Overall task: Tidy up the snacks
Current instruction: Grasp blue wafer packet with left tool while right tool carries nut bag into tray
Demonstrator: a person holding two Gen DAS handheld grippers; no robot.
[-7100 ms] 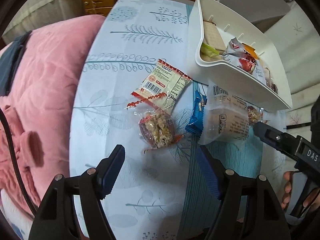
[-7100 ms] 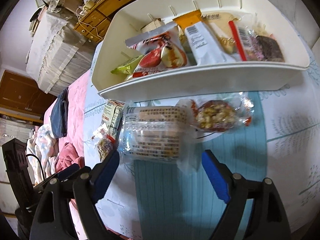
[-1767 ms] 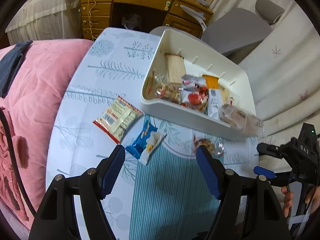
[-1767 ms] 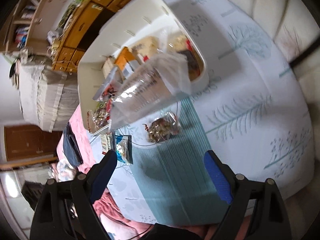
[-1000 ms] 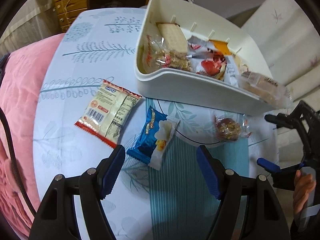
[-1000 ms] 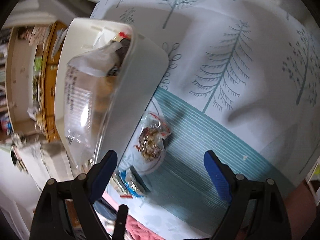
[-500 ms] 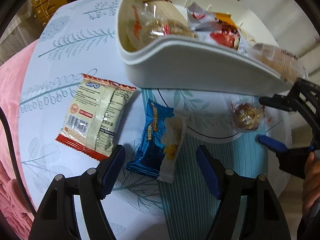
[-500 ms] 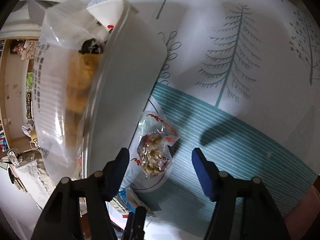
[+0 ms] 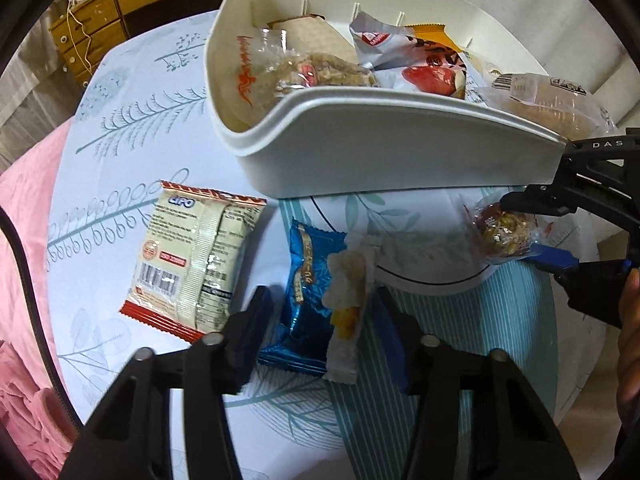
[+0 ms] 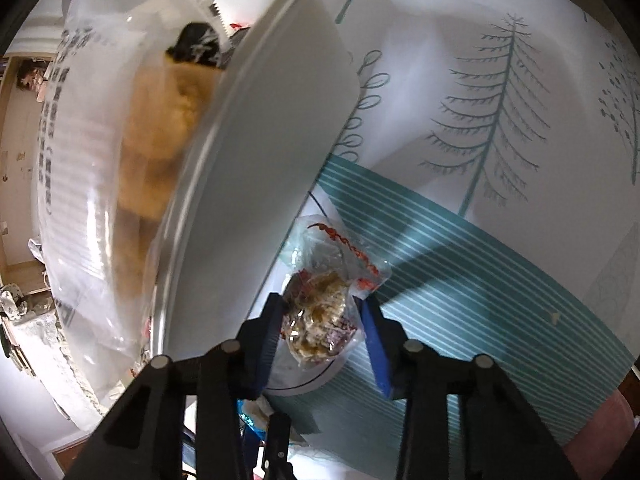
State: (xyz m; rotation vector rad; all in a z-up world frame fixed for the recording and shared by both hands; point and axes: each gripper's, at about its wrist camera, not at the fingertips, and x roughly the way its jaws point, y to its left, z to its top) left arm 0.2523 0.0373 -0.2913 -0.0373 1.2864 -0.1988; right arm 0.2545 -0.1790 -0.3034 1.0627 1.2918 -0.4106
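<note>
Left gripper (image 9: 322, 320) points steeply down over the bench (image 9: 120, 152), jaws closing around the blue snack packet (image 9: 308, 300); the packet lies flat on the patterned cloth between the blue pads, but whether the pads already press it I cannot tell. A white torn wrapper piece with yellow filling (image 9: 350, 304) lies along the packet's right edge, also between the jaws. Just left of the packet, touching or nearly so, sits the cream LIPO cracker pack (image 9: 196, 256), back side up with barcode showing. Right gripper (image 10: 324, 320) also points down, jaws closing on the clear-wrapped nut candy (image 10: 320, 312); the left pad looks to be against the wrapper, the right pad just beside it, firm grip not certain. In the left wrist view the same right gripper (image 9: 528, 224) comes in from the right edge with the nut candy (image 9: 502, 232) between its fingers, on the near right of the bench, just in front of the bin wall. White plastic bin (image 9: 380, 152) stands at the far side of the bench, holding several snacks: a clear bag with red print (image 9: 280, 68), a grey-and-red pouch (image 9: 384, 46), an orange pack (image 9: 430, 34). A big clear bag of brown pastry (image 10: 120, 160) leans out over the bin's right end. Pink bedding (image 9: 24, 208) at left, wooden drawers (image 9: 120, 8) at far left.
</note>
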